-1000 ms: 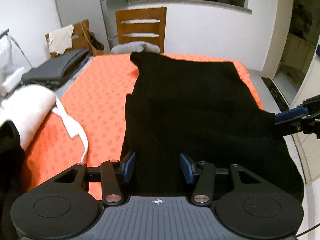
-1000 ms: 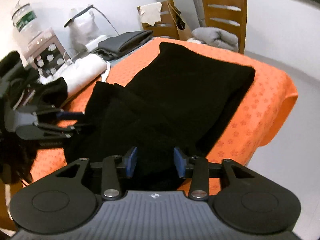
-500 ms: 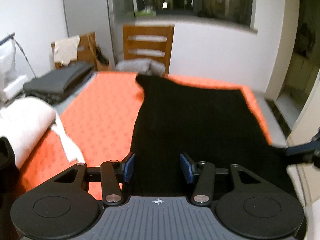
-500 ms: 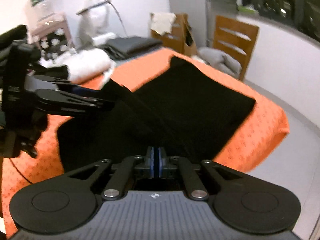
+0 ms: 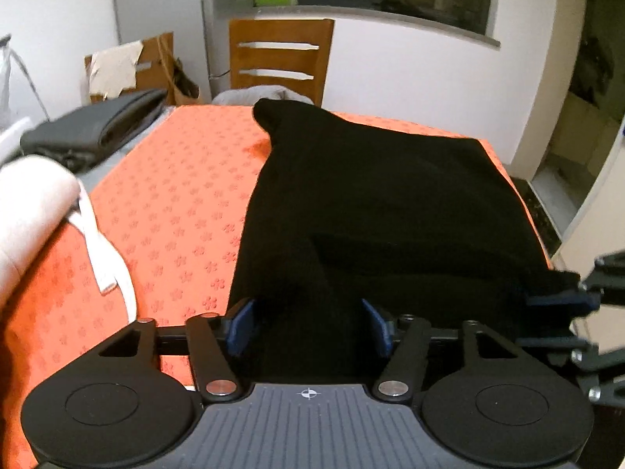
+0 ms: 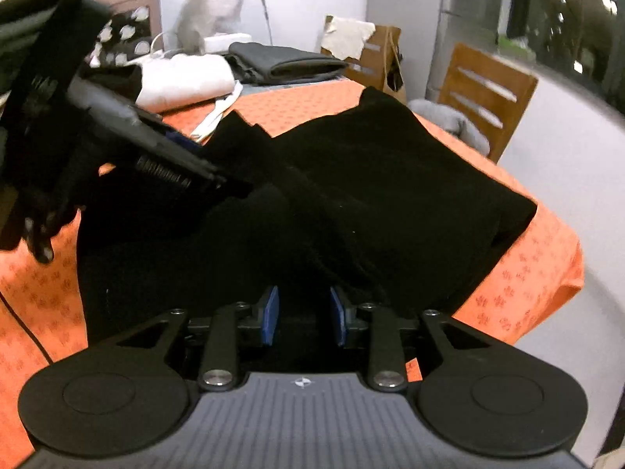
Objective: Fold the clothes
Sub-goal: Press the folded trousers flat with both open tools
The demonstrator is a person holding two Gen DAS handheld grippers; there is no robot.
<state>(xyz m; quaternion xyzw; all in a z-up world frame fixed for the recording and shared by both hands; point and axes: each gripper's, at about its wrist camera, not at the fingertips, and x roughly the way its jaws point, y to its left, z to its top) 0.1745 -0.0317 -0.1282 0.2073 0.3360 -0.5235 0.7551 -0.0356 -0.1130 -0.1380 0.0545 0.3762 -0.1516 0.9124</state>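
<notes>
An orange tablecloth printed with small flowers covers the table, in a white-walled room with a dark window. The left gripper has its blue pads spread wide and its jaws are opening; the near edge of the black garment lies between the pads, apparently untouched by either. The right gripper also has its jaws opening, pads apart with black cloth in the gap, and no pad visibly presses on it. The garment lies spread over the cloth towards the table's right side, with rumpled folds near both grippers. Further out, a white folded garment with a loose strap sits at the table's left edge, a grey folded pile behind it. A wooden chair stands at the far end, grey fabric on its seat.
</notes>
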